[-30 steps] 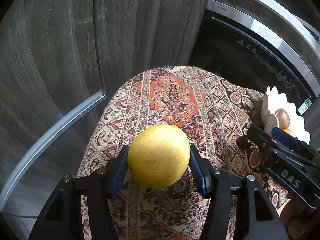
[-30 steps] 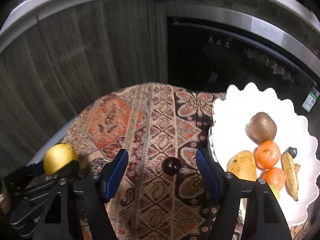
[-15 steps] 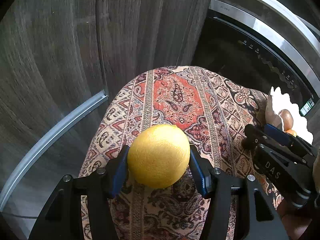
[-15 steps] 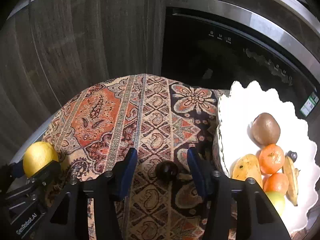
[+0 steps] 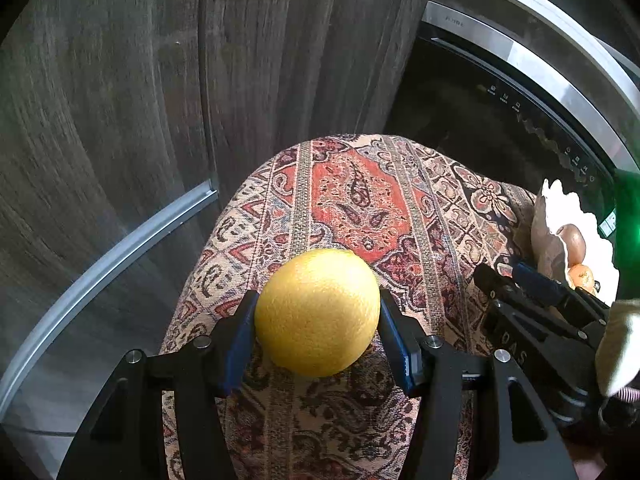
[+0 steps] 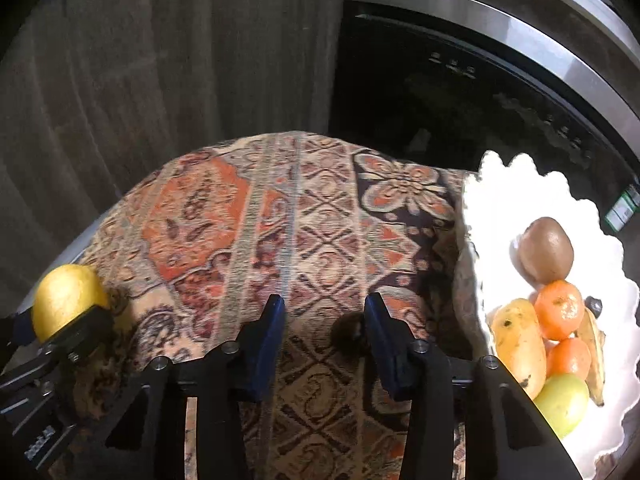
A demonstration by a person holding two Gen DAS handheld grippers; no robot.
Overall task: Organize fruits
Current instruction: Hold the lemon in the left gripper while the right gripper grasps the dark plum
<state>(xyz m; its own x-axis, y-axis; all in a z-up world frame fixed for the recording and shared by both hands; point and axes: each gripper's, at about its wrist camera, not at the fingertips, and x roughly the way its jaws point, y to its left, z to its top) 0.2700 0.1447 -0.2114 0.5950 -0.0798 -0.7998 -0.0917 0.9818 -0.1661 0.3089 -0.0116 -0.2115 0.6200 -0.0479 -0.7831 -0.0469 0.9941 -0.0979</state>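
Note:
My left gripper [image 5: 318, 328] is shut on a big yellow lemon [image 5: 317, 312], held just above the patterned cloth [image 5: 352, 200]; the lemon also shows at the left of the right wrist view [image 6: 66, 300]. My right gripper [image 6: 324, 332] is open and narrowing, its jaws around a small dark round fruit [image 6: 350, 330] that lies on the cloth against the right finger. The white scalloped bowl [image 6: 492, 200] at the right holds a brown kiwi [image 6: 546, 250], two mandarins [image 6: 558, 310], a mango [image 6: 518, 346], a banana and a green fruit.
Dark wood cabinet fronts [image 5: 120, 100] stand behind the cloth-covered table. A black oven with a steel trim [image 6: 460, 80] is at the back right. The right gripper shows at the right of the left wrist view [image 5: 532, 320].
The right gripper has come down over the dark fruit and its jaws have narrowed around it. The left gripper has kept hold of the lemon and barely moved.

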